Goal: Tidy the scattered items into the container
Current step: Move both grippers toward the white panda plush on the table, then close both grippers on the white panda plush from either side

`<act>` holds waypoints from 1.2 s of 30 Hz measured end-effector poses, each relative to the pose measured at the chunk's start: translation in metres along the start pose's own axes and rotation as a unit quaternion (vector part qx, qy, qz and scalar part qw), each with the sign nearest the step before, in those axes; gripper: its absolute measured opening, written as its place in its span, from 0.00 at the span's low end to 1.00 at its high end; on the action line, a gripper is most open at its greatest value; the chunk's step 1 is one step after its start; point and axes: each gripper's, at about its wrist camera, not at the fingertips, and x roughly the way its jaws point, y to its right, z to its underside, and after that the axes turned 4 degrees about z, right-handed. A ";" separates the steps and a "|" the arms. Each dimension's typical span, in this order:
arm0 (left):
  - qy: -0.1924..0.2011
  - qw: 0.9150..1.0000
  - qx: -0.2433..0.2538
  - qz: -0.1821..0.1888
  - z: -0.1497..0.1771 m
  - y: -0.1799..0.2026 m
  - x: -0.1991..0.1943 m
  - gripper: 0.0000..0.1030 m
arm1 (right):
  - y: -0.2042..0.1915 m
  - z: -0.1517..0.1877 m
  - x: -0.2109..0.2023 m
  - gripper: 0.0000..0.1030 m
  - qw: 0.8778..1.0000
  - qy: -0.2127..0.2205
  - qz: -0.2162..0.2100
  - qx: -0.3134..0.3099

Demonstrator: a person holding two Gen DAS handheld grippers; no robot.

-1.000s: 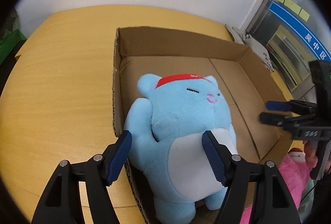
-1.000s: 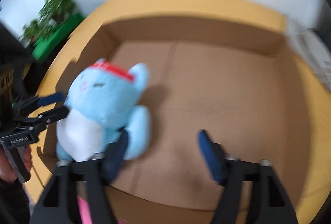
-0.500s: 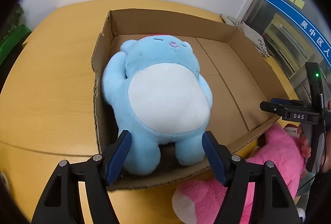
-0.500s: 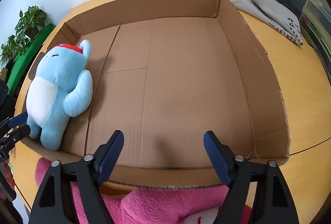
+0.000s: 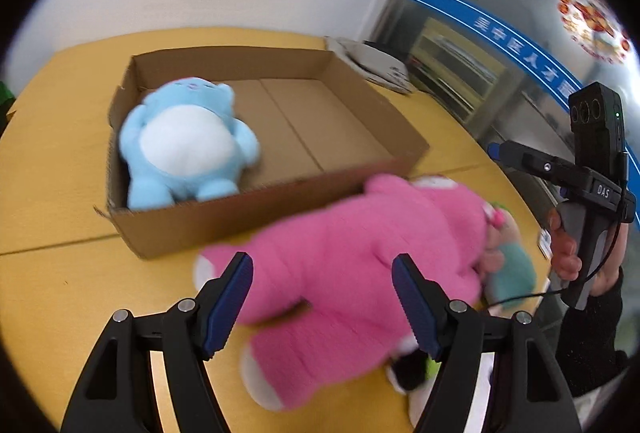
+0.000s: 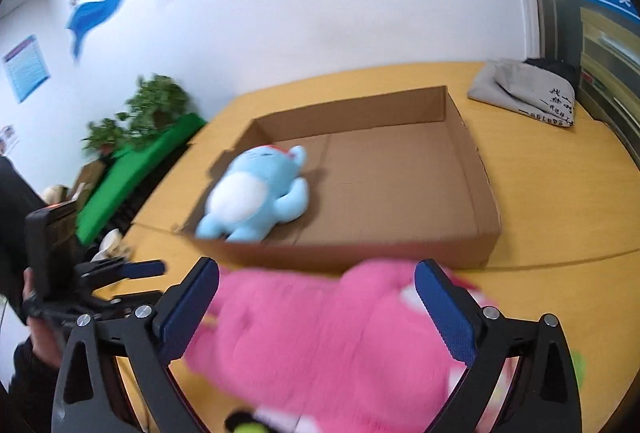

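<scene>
We hold our left tool (image 5: pixel 322 299) open and our right tool (image 6: pixel 316 307) opening, both empty, over the pink plush (image 5: pixel 360 245) beside the box (image 5: pixel 256 207).

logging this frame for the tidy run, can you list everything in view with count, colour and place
cardboard box: 1, brown, on the table
blue plush: 1, blue with white belly, inside the box, left end
pink plush: 1, pink, on the table in front of the box
table: 1, yellow wood, under everything
folded cloth: 1, grey, far table corner
plant: 1, green, beyond the table
left gripper: 1, black with blue pads, open over the pink plush
right gripper: 1, same colours, jaws opening, unpressed
</scene>
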 end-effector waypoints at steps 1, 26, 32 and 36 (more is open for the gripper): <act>-0.004 1.000 0.003 0.014 0.010 0.007 -0.001 0.70 | 0.000 0.009 -0.012 0.97 1.000 0.006 -0.010 0.001; -0.046 0.979 -0.053 0.193 0.136 0.051 -0.009 0.70 | 0.014 0.175 -0.133 1.00 0.988 -0.067 -0.140 0.003; -0.057 0.967 -0.081 0.235 0.152 0.059 0.022 0.70 | 0.030 0.186 -0.058 0.87 0.983 -0.115 -0.122 0.068; -0.054 0.971 -0.101 0.211 0.153 0.050 0.030 0.72 | 0.020 0.200 -0.026 0.78 0.972 -0.139 -0.163 0.093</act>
